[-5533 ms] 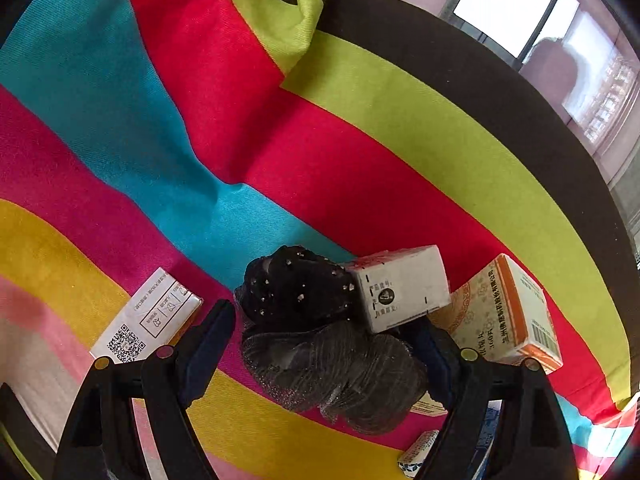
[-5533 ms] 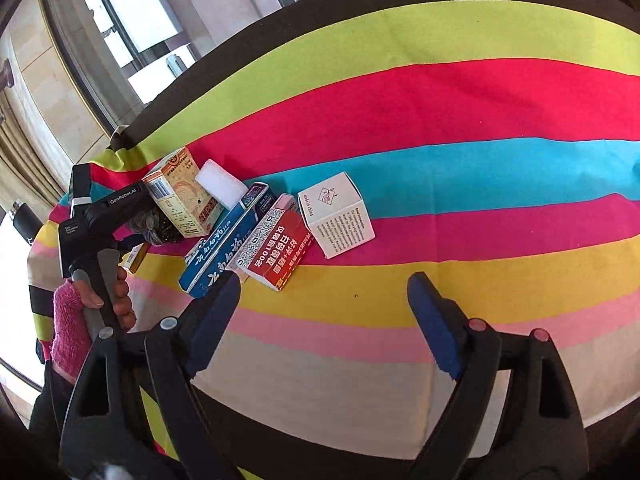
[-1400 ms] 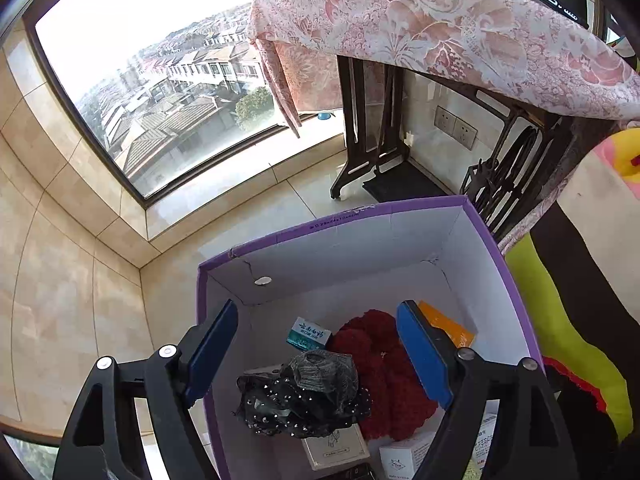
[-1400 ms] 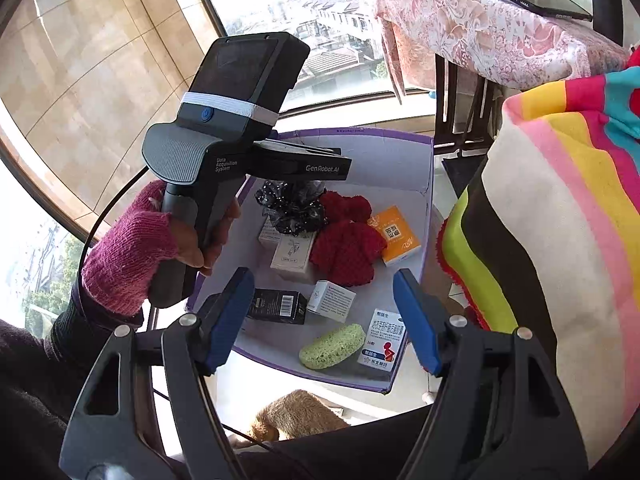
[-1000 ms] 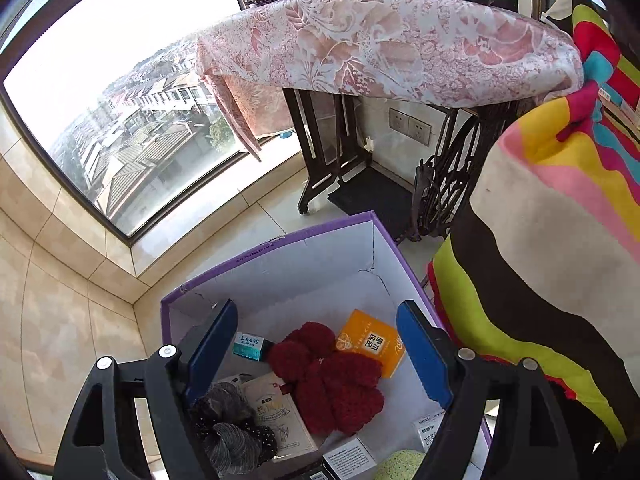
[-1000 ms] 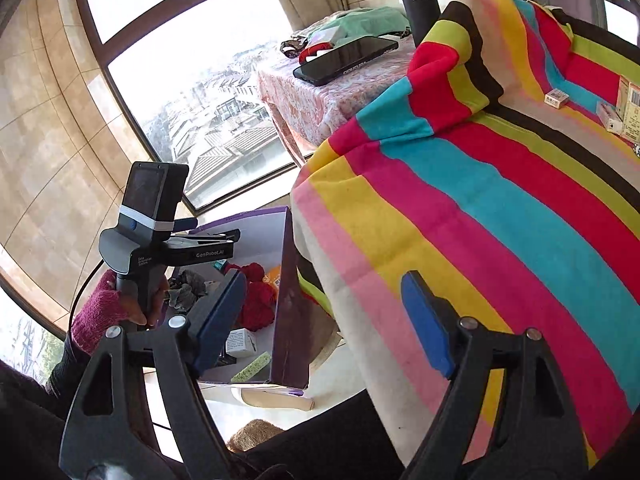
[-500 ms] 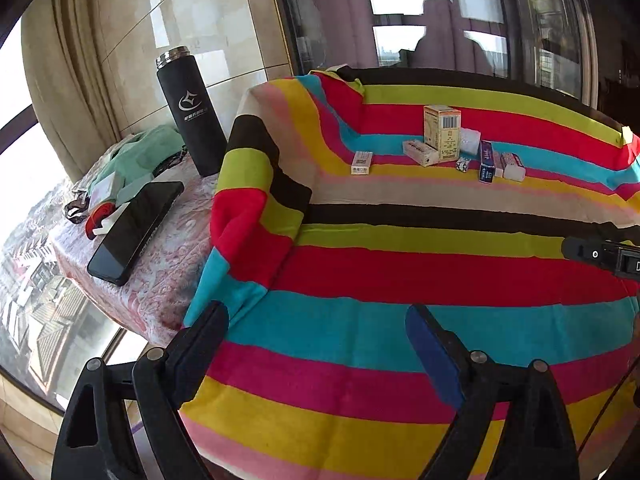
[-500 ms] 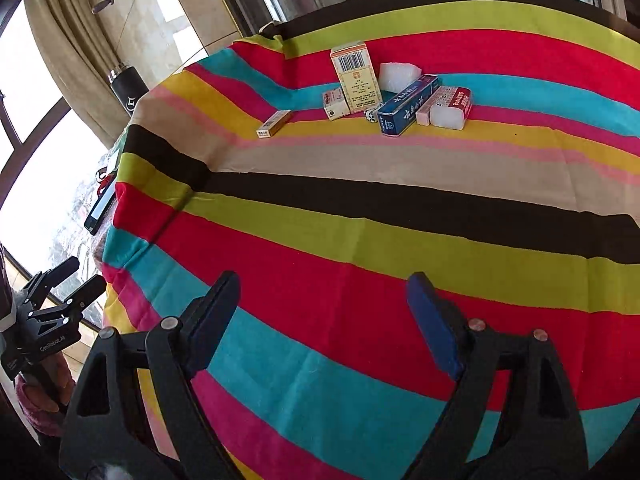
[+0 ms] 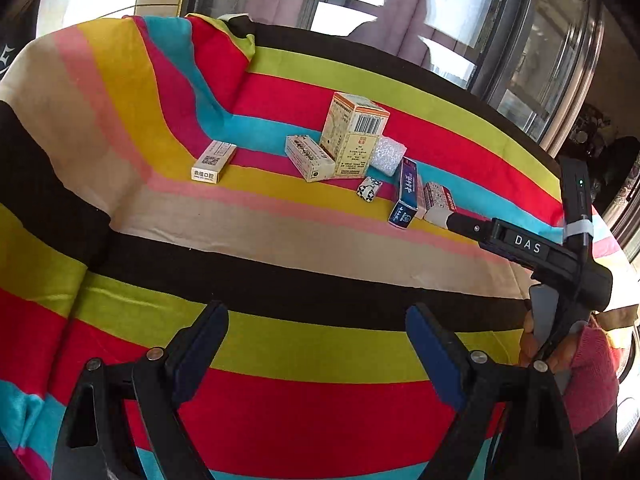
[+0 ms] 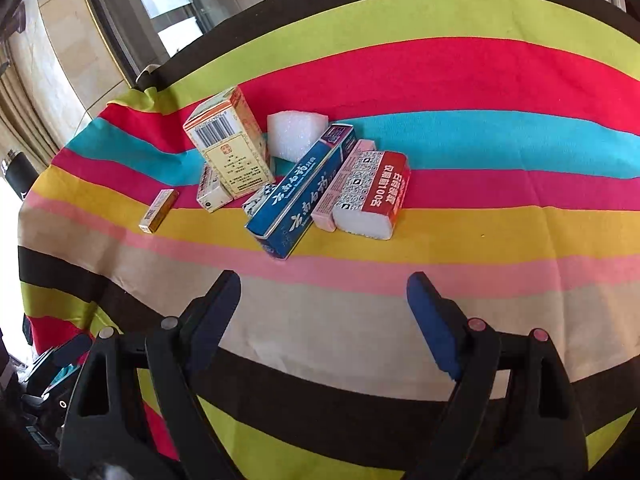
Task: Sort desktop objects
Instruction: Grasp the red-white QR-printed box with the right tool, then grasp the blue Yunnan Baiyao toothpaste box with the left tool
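Several small boxes lie in a cluster on the striped cloth. A tall cream and orange box (image 10: 230, 144) stands upright, with a white foam block (image 10: 294, 136) behind it. A long blue toothpaste box (image 10: 302, 192) and a red and white pack (image 10: 374, 194) lie beside it. A small yellow box (image 10: 159, 211) lies apart to the left. My right gripper (image 10: 324, 312) is open and empty, short of the blue box. My left gripper (image 9: 316, 344) is open and empty, far from the cluster (image 9: 352, 140). The right gripper's body (image 9: 536, 252) shows in the left wrist view.
The striped cloth (image 10: 480, 140) covers the whole table and drapes over its edges. Windows and a curtain stand behind the table (image 9: 400, 12). A black bottle (image 10: 16, 172) stands at the far left edge. A small patterned packet (image 9: 369, 189) lies in front of the tall box.
Both grippers have swung from the purple box on the floor back over the table. They now sit closer to the cluster of boxes. Both stay open and empty.
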### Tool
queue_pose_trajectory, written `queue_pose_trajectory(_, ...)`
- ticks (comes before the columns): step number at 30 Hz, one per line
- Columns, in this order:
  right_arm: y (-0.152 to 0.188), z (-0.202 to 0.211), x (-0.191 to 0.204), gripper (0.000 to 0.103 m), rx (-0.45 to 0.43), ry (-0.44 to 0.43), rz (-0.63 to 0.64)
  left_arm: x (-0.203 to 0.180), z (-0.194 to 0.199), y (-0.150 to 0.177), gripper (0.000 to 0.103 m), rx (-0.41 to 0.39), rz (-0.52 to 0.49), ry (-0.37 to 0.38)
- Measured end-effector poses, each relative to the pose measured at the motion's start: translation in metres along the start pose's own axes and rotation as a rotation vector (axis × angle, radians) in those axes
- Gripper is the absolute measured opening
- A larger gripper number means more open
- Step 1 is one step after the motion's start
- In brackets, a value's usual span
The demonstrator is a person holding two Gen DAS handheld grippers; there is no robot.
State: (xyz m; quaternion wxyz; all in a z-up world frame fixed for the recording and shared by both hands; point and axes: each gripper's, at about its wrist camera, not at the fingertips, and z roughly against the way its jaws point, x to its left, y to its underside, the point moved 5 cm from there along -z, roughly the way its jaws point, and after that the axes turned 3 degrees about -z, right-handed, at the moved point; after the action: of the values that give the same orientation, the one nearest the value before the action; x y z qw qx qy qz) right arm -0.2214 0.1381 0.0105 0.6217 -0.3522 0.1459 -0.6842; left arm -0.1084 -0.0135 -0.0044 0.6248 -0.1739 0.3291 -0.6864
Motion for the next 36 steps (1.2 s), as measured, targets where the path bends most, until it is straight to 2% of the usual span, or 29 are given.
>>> queue_pose_trajectory(2, -0.015, -0.008, -0.015, 0.086, -0.006, 0.028, -0.012, -0.011, -0.014, 0.0, 0.091, 0.003, -0.067, -0.025)
queue_pose_trajectory(6, -0.032, -0.036, -0.028, 0.086, 0.048, 0.031, -0.029, -0.032, -0.05, -0.007, 0.091, 0.058, -0.083, 0.023)
queue_pose_trajectory(8, -0.038, -0.047, -0.028, 0.086, 0.058, 0.037, -0.014, -0.042, -0.062, -0.017, 0.091, 0.068, -0.103, 0.017)
queue_pose_trajectory(9, -0.04, -0.05, -0.029, 0.079, 0.068, 0.044, -0.004, -0.047, -0.066, -0.023, 0.091, 0.058, -0.112, 0.01)
queue_pose_trajectory(10, -0.042, -0.049, -0.032, 0.062, 0.06, 0.073, 0.007, -0.052, -0.071, -0.03, 0.091, 0.052, -0.125, 0.002)
queue_pose_trajectory(11, -0.043, -0.047, -0.037, 0.051, 0.052, 0.098, 0.005, -0.057, -0.077, -0.037, 0.091, 0.053, -0.141, -0.005)
queue_pose_trajectory(12, -0.041, -0.044, -0.043, 0.045, 0.055, 0.109, -0.001, -0.062, -0.084, -0.042, 0.091, 0.056, -0.152, -0.012)
queue_pose_trajectory(13, -0.04, -0.04, -0.05, 0.045, 0.048, 0.11, 0.004, -0.068, -0.091, -0.049, 0.091, 0.056, -0.16, -0.016)
queue_pose_trajectory(15, -0.036, -0.027, -0.064, 0.045, 0.02, 0.183, 0.049, -0.078, -0.105, -0.059, 0.091, 0.058, -0.175, -0.017)
queue_pose_trajectory(17, -0.029, -0.014, -0.079, 0.045, 0.003, 0.227, 0.077, -0.088, -0.12, -0.072, 0.091, 0.046, -0.199, -0.055)
queue_pose_trajectory(20, -0.023, 0.0, -0.102, 0.045, -0.012, 0.243, 0.044, -0.101, -0.138, -0.089, 0.091, 0.029, -0.27, -0.135)
queue_pose_trajectory(23, -0.02, 0.005, -0.116, 0.046, -0.006, 0.208, -0.004, -0.106, -0.156, -0.102, 0.091, 0.043, -0.328, -0.184)
queue_pose_trajectory(25, -0.019, 0.003, -0.119, 0.046, 0.01, 0.207, -0.01, -0.105, -0.16, -0.106, 0.081, 0.05, -0.314, -0.141)
queue_pose_trajectory(27, -0.019, 0.004, -0.12, 0.048, 0.012, 0.215, 0.001, -0.103, -0.155, -0.105, 0.029, 0.073, -0.29, -0.075)
queue_pose_trajectory(30, -0.018, 0.006, -0.123, 0.051, 0.013, 0.208, 0.006, -0.101, -0.138, -0.088, 0.027, 0.092, -0.288, -0.062)
queue_pose_trajectory(35, -0.017, 0.011, -0.131, 0.053, 0.012, 0.194, 0.001, -0.097, -0.084, -0.032, 0.027, 0.099, -0.28, -0.054)
queue_pose_trajectory(36, -0.016, 0.011, -0.13, 0.057, 0.015, 0.194, 0.009, -0.096, -0.077, -0.024, 0.027, 0.097, -0.278, -0.047)
